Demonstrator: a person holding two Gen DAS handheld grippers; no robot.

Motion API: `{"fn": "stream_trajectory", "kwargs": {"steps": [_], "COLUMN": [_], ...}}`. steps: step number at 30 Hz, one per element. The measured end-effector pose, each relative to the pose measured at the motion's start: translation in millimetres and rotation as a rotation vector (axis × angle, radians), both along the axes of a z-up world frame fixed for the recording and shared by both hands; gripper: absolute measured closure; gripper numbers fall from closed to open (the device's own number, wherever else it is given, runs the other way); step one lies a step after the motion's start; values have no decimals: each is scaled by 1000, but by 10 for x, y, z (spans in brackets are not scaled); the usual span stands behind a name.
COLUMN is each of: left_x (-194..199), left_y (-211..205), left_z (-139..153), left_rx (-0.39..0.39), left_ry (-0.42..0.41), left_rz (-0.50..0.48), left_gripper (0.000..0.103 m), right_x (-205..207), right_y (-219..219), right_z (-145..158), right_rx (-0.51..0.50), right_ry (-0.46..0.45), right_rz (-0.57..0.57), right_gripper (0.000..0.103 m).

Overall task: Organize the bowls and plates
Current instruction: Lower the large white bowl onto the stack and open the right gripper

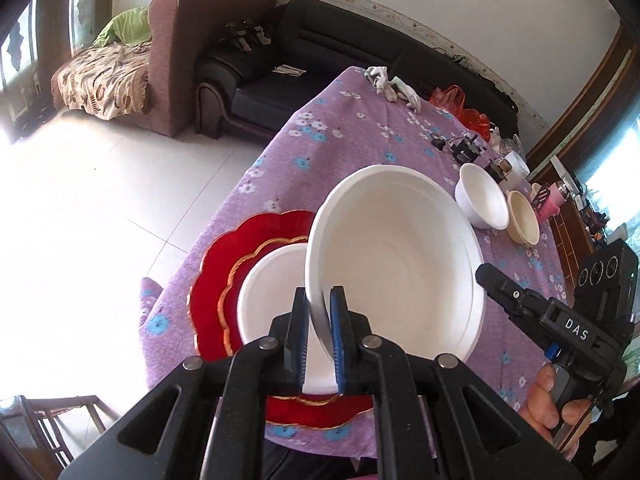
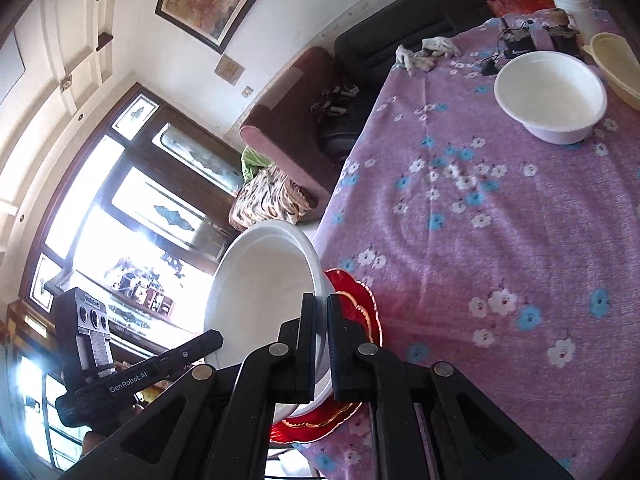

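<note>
A large white bowl (image 1: pixel 394 256) hangs tilted above the near left corner of the purple flowered table (image 1: pixel 360 152). My left gripper (image 1: pixel 319 296) is shut on its near rim. My right gripper (image 2: pixel 321 300) is shut on the rim of the same bowl (image 2: pixel 264 292); its tip (image 1: pixel 486 274) meets the bowl's right side in the left wrist view. Under the bowl lies a red scalloped plate (image 1: pixel 212 276) with a white dish (image 1: pixel 272 292) on it. A smaller white bowl (image 1: pixel 482 196) and a cream bowl (image 1: pixel 522 218) stand further along the table.
White gloves (image 1: pixel 394 84), a red plastic bag (image 1: pixel 460 104), black chargers (image 1: pixel 466 150) and a white cup (image 2: pixel 572 4) lie at the table's far end. A black sofa (image 1: pixel 328 48) and a brown armchair (image 1: pixel 176 40) stand beyond. A wooden chair (image 1: pixel 48 428) is near the left corner.
</note>
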State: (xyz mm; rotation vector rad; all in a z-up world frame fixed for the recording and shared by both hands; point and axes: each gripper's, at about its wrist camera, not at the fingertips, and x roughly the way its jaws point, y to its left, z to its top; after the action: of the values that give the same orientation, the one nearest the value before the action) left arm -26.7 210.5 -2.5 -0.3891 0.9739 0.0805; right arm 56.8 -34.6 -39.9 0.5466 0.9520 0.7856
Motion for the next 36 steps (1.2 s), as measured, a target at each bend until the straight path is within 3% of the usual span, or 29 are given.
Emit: {"fn": "stream_trajectory", "kwargs": {"steps": [14, 21, 32, 34, 36], "left_x": [-258, -339, -410, -398, -387], "left_y": [252, 379, 501, 436, 342], "left_z": [-229, -238, 38, 129, 228], "left_rx": [17, 71, 54, 78, 94], "left_ry": [73, 81, -1, -26, -60], "left_rz": [-22, 12, 54, 51, 40], "left_gripper": [89, 88, 88, 88, 81], "right_x": [30, 91, 72, 61, 48], "right_y": [440, 459, 519, 504, 452], "right_z": [-380, -413, -414, -377, -319], "right_rx": [-79, -99, -128, -130, -134], "right_ry": [81, 87, 112, 99, 76], "right_rz": [80, 69, 105, 109, 91], "right_gripper": [96, 96, 93, 87, 78]}}
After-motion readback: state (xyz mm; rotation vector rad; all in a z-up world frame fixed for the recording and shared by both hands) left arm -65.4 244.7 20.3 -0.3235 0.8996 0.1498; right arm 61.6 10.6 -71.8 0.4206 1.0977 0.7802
